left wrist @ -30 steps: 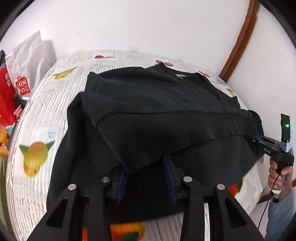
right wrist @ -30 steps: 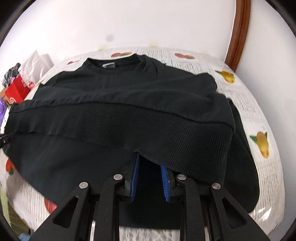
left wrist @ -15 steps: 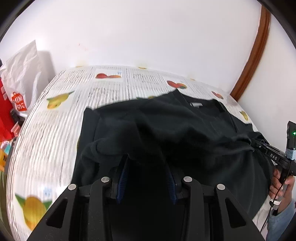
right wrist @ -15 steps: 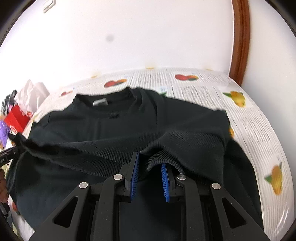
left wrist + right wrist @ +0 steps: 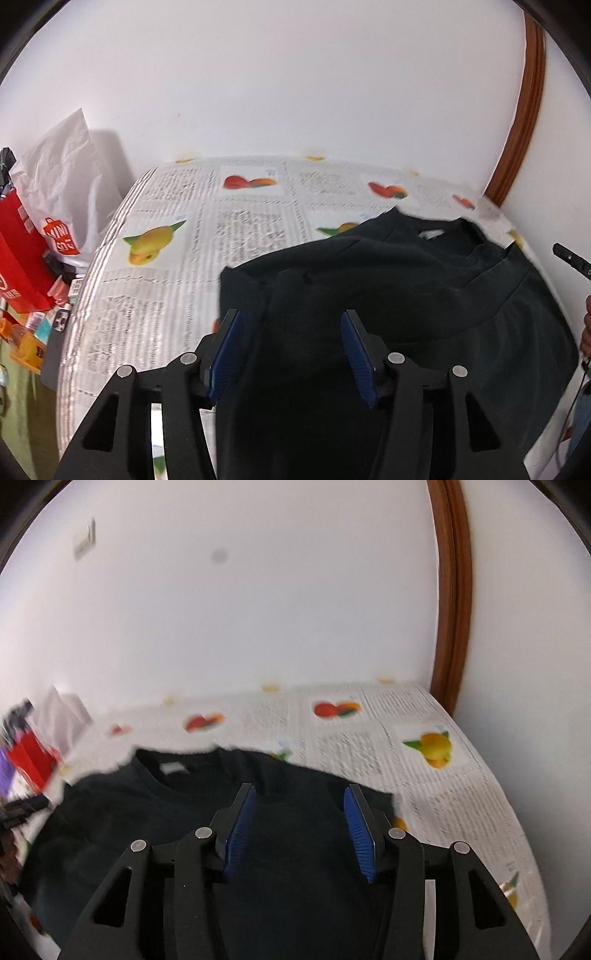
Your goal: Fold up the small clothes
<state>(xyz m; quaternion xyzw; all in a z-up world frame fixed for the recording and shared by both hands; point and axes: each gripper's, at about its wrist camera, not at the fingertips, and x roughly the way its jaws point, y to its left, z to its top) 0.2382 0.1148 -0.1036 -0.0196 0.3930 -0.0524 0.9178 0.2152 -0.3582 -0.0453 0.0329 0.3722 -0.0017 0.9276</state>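
The black sweater (image 5: 406, 288) lies doubled on the surface (image 5: 155, 280), hem brought up near its collar. Both the left gripper (image 5: 291, 350) and right gripper (image 5: 299, 830) are opening their jaws, pads clear of the cloth; further folds likely remain.

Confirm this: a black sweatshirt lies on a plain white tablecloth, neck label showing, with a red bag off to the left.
Not quite. The tablecloth is not plain: it is printed with fruit pictures and blocks of text, as the left wrist view shows. The black sweatshirt, its neck label and the red bag are as stated.

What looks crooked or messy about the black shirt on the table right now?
Slightly messy. The black shirt lies folded on the fruit-print tablecloth, but its fold edge runs slanted and rumpled. Both the left gripper and right gripper are opening above it, pads clear of the cloth.
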